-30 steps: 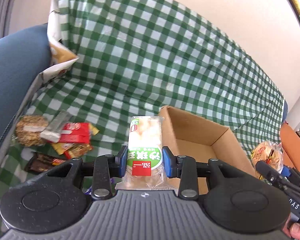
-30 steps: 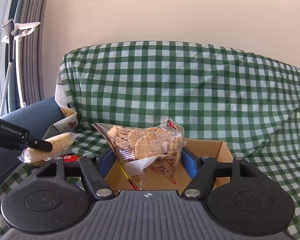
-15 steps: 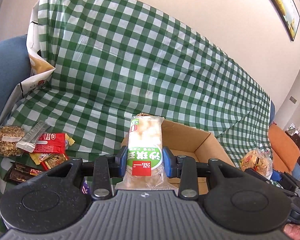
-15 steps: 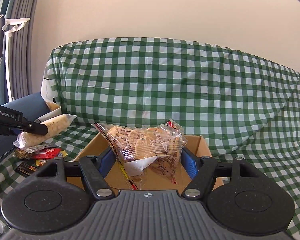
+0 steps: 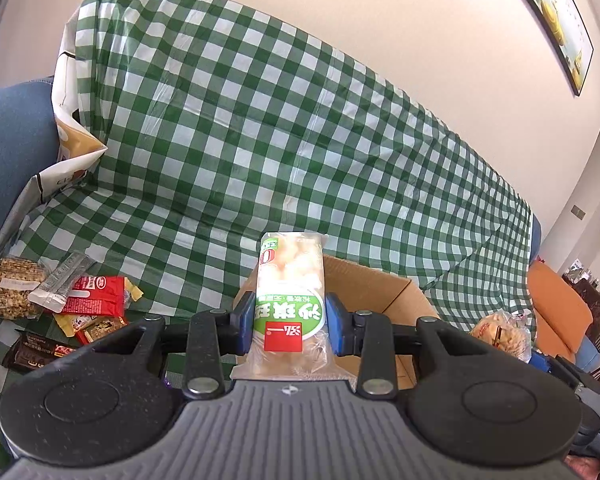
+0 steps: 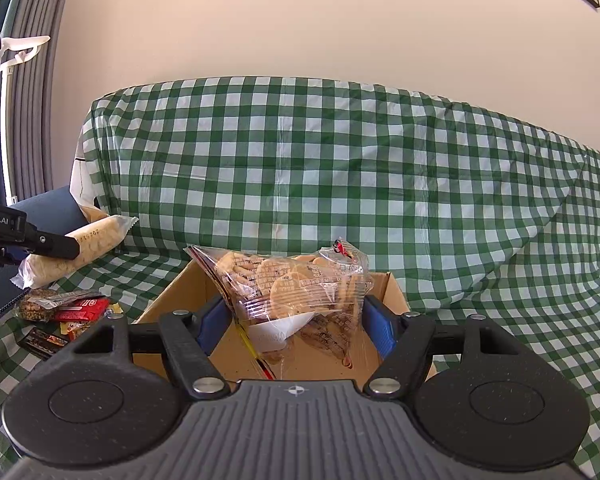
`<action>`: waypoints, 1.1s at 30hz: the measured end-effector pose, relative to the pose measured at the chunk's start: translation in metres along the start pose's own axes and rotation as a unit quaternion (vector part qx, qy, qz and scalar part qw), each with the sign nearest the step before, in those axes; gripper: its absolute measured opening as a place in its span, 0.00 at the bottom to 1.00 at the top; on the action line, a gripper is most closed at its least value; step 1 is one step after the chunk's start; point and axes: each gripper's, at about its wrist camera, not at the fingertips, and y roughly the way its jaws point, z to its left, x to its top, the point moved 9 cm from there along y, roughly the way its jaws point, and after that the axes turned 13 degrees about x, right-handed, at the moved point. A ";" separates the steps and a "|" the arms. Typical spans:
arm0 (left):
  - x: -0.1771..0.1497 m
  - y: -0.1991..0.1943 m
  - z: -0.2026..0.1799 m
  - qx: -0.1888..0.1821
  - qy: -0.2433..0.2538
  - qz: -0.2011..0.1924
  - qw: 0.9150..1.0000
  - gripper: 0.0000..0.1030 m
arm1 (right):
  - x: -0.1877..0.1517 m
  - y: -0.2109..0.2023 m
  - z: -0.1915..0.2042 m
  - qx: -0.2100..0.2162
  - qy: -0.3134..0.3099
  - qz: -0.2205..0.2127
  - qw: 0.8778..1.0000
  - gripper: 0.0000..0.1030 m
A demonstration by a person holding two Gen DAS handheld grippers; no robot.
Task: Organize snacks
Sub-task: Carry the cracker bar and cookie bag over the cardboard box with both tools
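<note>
Snacks held number 2: left claw (image 5: pixel 289 330) clamps 1 cracker sleeve (image 5: pixel 290 300), right claw (image 6: pixel 296 326) 1 cookie bag (image 6: pixel 296 288).

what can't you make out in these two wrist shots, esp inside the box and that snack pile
- Cardboard box floor: right wrist view, mostly hidden by the cookie bag in the right gripper.
- Box interior: left wrist view, blocked by the green-label pack in the left gripper.
- Snack pile: overlapping wrappers, labels too small.
- Wall picture: cut off by the edge.
</note>
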 end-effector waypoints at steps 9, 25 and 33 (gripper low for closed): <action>0.000 -0.001 -0.007 -0.011 0.004 -0.005 1.000 0.38 | 0.000 0.002 -0.001 -0.001 -0.001 0.001 1.000 0.70; -0.002 0.000 -0.019 -0.028 0.010 -0.009 0.999 0.38 | -0.003 0.007 0.002 -0.006 -0.001 0.000 1.000 0.71; -0.003 -0.002 -0.029 -0.041 0.012 -0.013 0.999 0.38 | -0.006 0.007 0.001 -0.014 -0.002 -0.002 1.000 0.71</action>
